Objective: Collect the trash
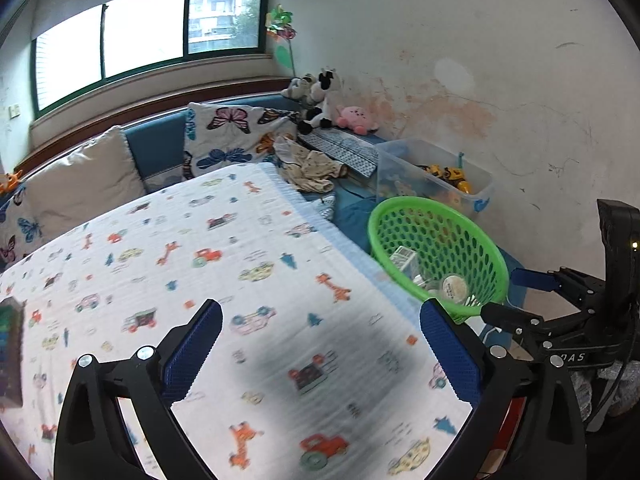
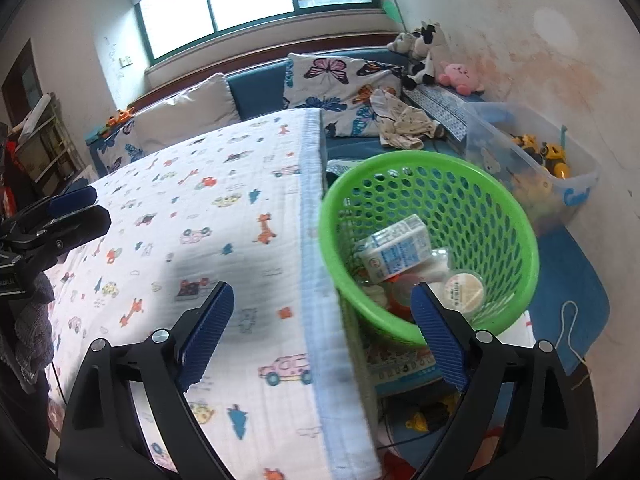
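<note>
A green perforated basket (image 2: 500, 200) stands beside the bed's right edge and holds trash: a white and blue milk carton (image 2: 394, 250), a round lidded cup (image 2: 462, 286) and other pieces. It also shows in the left wrist view (image 1: 472, 224). My left gripper (image 1: 320, 320) is open and empty above the printed blanket (image 1: 240, 260). My right gripper (image 2: 322, 304) is open and empty over the blanket's blue edge (image 2: 316, 280), just left of the basket. The right gripper (image 1: 508, 296) shows at the right of the left wrist view. The left gripper (image 2: 80, 208) shows at the left of the right wrist view.
A clear toy bin (image 2: 560, 168) with yellow toy trucks stands behind the basket by the wall. Pillows (image 2: 344, 80), crumpled clothes (image 2: 400, 124) and plush toys (image 2: 460, 74) lie at the bed's head under the window. A dark object (image 1: 12, 344) lies at the blanket's left edge.
</note>
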`<state>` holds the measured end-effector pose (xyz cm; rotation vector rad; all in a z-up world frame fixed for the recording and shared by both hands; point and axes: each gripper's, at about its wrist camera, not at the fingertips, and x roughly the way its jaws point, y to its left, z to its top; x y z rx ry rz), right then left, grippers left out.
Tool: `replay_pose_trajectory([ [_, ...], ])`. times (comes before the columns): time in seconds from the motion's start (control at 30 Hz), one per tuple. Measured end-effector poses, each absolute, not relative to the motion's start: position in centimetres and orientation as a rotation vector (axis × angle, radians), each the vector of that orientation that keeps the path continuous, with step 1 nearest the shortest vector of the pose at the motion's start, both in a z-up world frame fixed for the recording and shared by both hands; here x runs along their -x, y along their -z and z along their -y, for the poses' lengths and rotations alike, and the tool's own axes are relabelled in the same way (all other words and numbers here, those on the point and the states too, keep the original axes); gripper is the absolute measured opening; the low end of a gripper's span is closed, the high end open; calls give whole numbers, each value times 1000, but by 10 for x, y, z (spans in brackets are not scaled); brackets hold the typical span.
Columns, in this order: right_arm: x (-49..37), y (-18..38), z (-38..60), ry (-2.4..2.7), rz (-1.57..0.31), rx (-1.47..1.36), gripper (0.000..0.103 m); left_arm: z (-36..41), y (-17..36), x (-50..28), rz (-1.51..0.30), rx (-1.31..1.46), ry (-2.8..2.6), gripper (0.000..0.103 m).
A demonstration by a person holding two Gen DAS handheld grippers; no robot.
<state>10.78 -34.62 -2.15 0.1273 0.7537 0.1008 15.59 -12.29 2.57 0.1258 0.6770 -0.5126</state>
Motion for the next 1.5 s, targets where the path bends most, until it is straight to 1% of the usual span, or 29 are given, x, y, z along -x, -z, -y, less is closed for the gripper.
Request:
replay_pose_trajectory([
  [0.17,-104,16,332,-112,-743,-111,93,96,-26,-146,-673,-97,473,96],
  [0.9,-79,24,282,-104,-735,-85,97,13,-15,-109,-671,-15,273,96],
  [1.5,-55,15,256,-90,-681,-57,98,11,-9,-84,-621,-40,150,96],
])
